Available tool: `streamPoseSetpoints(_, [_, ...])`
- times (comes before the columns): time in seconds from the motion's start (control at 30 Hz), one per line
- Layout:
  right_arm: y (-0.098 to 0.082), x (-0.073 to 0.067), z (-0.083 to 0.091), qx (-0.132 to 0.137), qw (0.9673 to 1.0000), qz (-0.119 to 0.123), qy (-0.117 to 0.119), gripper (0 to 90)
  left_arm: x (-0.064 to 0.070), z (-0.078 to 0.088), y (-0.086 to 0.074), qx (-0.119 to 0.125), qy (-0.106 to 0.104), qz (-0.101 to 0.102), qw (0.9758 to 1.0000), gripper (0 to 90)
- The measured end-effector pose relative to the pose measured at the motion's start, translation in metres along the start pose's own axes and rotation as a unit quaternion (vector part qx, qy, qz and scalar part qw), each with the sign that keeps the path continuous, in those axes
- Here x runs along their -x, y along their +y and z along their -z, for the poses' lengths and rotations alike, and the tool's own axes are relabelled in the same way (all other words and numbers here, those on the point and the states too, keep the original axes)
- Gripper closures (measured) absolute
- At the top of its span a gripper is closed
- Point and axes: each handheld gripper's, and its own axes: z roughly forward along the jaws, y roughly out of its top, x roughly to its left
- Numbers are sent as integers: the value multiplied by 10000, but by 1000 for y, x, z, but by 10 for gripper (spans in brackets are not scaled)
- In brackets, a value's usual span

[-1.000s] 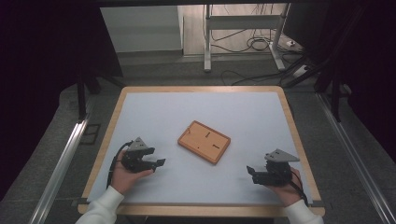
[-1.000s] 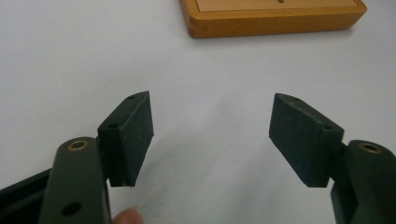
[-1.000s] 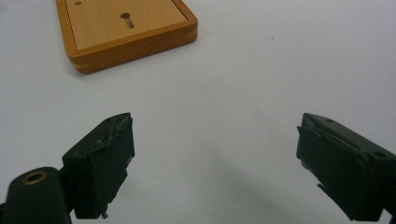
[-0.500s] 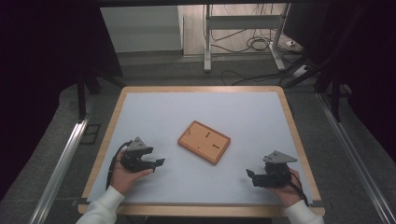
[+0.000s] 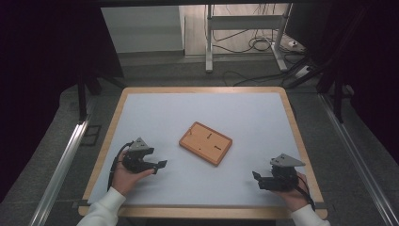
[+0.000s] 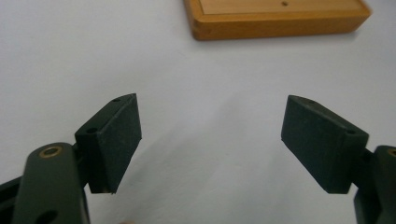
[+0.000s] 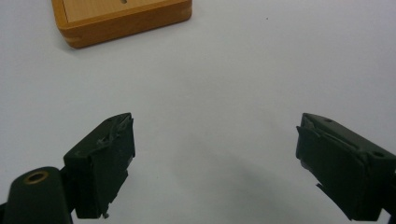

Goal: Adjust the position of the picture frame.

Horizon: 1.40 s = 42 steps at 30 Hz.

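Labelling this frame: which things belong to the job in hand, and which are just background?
In the job:
- flat orange wooden rectangular tray, lying on the white table top
- left gripper, jaws open, nothing between them
- right gripper, jaws open, nothing between them

Background:
- grey metal stand behind the table
- loose black cables on the floor

Wooden tray (image 6: pixel 275 18) cut off at top edge, gripper views.
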Motion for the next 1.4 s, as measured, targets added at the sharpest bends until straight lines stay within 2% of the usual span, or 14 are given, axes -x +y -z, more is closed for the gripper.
streamPoseSetpoints(0.2, [-1, 1, -3, -28, 10000, 18, -36, 121, 0, 2, 0, 27, 36, 1, 10000, 210])
streamPoseSetpoints(0.3, [-1, 1, -2, 6, 10000, -12, -57, 121, 0, 2, 4, 50, 135, 42, 9999, 212])
streamPoseSetpoints(0.43, [0, 3, -4, 7, 9999, -124, -59, 121, 5, 0, 11, 88, 80, 10, 9999, 218])
streamPoseSetpoints(0.6, [1, 1, -4, 25, 9999, -88, -59, 123, 5, -5, 15, 68, -27, -84, 9999, 250])
streamPoseSetpoints(0.73, [1, 1, -4, -25, 10000, -38, -83, 130, 7, -4, 19, 180, 30, -105, 9998, 248])
streamPoseSetpoints(0.83, [1, 1, -4, -21, 9999, -18, -99, 132, 8, -5, 22, 175, 67, -154, 9997, 247])
streamPoseSetpoints(0.93, [1, 0, -2, 18, 10000, -30, -92, 132, 7, -5, 26, 160, 10, -188, 9997, 237])
streamPoseSetpoints(1.0, [2, -1, 0, 50, 9999, -13, -105, 133, 6, -3, 30, 189, -31, -135, 9997, 237])
streamPoseSetpoints(1.1, [2, -3, 1, 61, 9999, 24, -88, 133, 6, -2, 37, 223, 8, -141, 9997, 235])
streamPoseSetpoints(1.4, [2, -4, 0, 20, 10000, 65, -54, 145, 5, -11, 50, 195, 5, -151, 9997, 228])
